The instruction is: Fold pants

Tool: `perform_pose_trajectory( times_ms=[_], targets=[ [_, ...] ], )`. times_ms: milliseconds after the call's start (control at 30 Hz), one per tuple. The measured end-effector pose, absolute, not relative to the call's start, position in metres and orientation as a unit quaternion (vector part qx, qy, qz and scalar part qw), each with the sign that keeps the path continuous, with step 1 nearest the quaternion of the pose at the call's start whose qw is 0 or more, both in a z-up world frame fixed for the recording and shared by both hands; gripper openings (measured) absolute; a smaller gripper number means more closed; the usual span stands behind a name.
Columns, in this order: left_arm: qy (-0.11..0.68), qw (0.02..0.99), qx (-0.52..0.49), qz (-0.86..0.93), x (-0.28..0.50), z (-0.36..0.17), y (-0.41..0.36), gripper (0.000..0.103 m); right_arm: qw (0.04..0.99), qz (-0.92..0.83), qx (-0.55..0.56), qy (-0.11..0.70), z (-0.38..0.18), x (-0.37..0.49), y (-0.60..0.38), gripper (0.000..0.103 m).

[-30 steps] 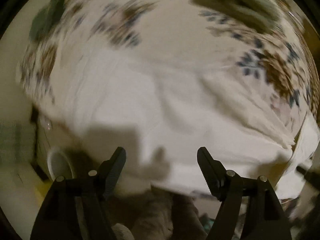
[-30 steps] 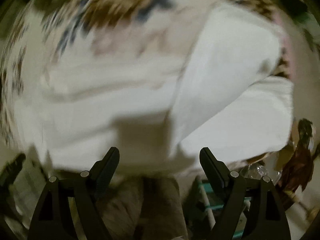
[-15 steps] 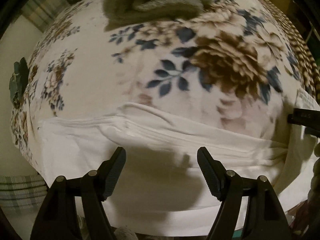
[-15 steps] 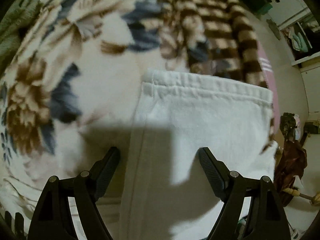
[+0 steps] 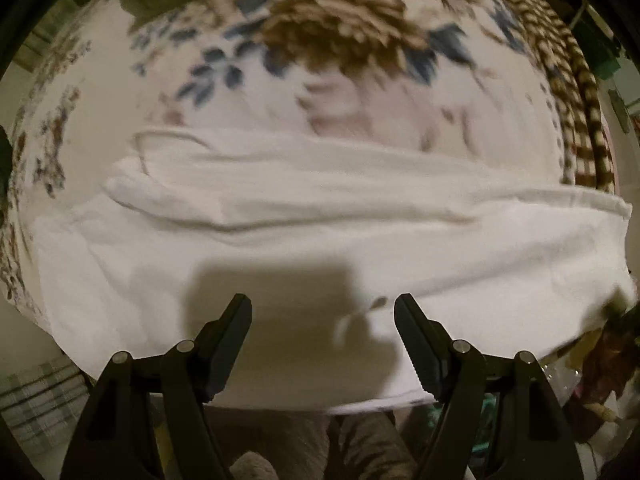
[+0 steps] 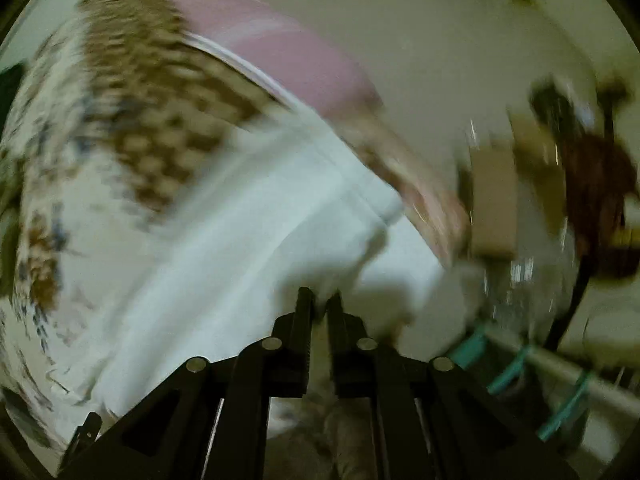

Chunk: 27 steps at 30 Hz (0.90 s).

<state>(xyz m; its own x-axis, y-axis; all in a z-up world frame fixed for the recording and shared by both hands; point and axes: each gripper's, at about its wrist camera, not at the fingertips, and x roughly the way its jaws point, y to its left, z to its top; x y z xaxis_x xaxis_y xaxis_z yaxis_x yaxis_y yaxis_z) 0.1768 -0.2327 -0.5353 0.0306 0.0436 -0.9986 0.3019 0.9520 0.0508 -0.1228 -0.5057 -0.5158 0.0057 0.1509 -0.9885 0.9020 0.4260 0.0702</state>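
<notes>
White pants (image 5: 320, 240) lie in a long, doubled band across a floral blanket (image 5: 340, 92), stretching away on both sides of the left gripper (image 5: 322, 320); that gripper hangs over the near edge of the cloth with its jaws spread wide and nothing between them, released and touching no fabric as far as can be seen; its shadow falls on the cloth just ahead of the fingertips. At the far end of the garment the right gripper (image 6: 319, 306) has just been closing, and its jaws now stand nearly together with a pinch of the white pants (image 6: 240, 248) caught between the pads; the view is blurred, yet the cloth bunches up right at the tips. By the look of it, the legs have already been laid one over the other lengthwise; the crosswise folds that would bring the ends together appear still undone, and the hem end held in the right gripper is probably where the next fold starts.
</notes>
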Motion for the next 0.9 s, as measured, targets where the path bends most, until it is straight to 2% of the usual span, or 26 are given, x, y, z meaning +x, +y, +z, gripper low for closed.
perform_pose_trajectory(
  times_ms=[33, 167, 300, 433, 600, 733, 867, 900],
  targets=[
    [0.694, 0.704, 0.122, -0.092, 0.176, -0.537, -0.234, 0.072, 0.551, -0.330, 0.454, 0.617, -0.528, -0.133, -0.512, 0.038],
    [0.688, 0.709, 0.126, -0.088, 0.174, -0.532, -0.237, 0.072, 0.561, -0.335, 0.457, 0.603, -0.518, -0.144, -0.529, 0.040],
    [0.685, 0.717, 0.104, -0.073, 0.185, -0.514, -0.213, 0.072, 0.625, -0.228, 0.392, 0.636, -0.484, -0.064, -0.510, 0.054],
    [0.687, 0.722, 0.071, -0.031, 0.198, -0.505, -0.159, 0.072, 0.668, -0.100, 0.294, 0.676, -0.465, 0.042, -0.438, 0.056],
    [0.693, 0.718, 0.049, 0.036, 0.224, -0.521, -0.078, 0.072, 0.654, -0.005, 0.292, 0.698, -0.460, 0.115, -0.334, 0.056],
    [0.683, 0.726, 0.049, 0.061, 0.251, -0.526, -0.038, 0.072, 0.694, 0.065, 0.146, 0.701, -0.475, 0.167, -0.257, 0.056],
    [0.671, 0.737, 0.041, 0.070, 0.269, -0.526, -0.013, 0.072, 0.655, 0.162, 0.028, 0.737, -0.518, 0.199, -0.189, 0.055],
    [0.671, 0.737, 0.033, 0.070, 0.273, -0.525, -0.005, 0.072, 0.647, 0.180, -0.015, 0.740, -0.523, 0.199, -0.170, 0.049]
  ],
)
